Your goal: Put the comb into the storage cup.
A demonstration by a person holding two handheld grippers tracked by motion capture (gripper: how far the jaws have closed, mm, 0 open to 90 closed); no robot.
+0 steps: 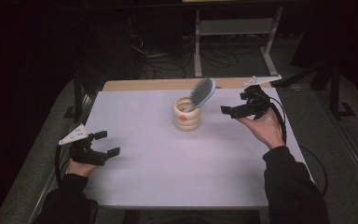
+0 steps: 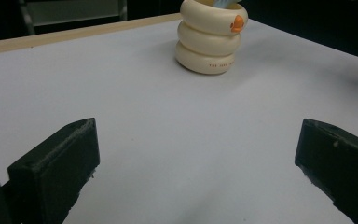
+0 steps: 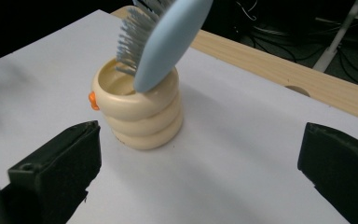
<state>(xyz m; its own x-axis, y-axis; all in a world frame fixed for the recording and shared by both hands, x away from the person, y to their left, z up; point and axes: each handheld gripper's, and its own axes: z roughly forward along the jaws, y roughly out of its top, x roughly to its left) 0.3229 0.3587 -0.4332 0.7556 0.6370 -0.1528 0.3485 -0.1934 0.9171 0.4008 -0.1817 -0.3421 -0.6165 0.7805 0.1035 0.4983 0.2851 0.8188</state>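
A cream ringed cup (image 1: 187, 116) with an orange spot stands upright near the middle of the white table. A light blue hairbrush (image 1: 202, 93) leans in it, head up and tilted to the right. The cup (image 2: 210, 36) sits far ahead of my left gripper (image 1: 103, 143), which is open and empty at the table's left front. To the right of the cup (image 3: 140, 112) and hairbrush (image 3: 165, 37), a short gap away, my right gripper (image 1: 238, 103) is open with nothing between its jaws.
The white table top (image 1: 168, 163) has a bare wooden strip (image 1: 158, 84) along its far edge. Behind it stand a metal frame (image 1: 235, 32) and loose cables (image 1: 163, 58) on the dark floor.
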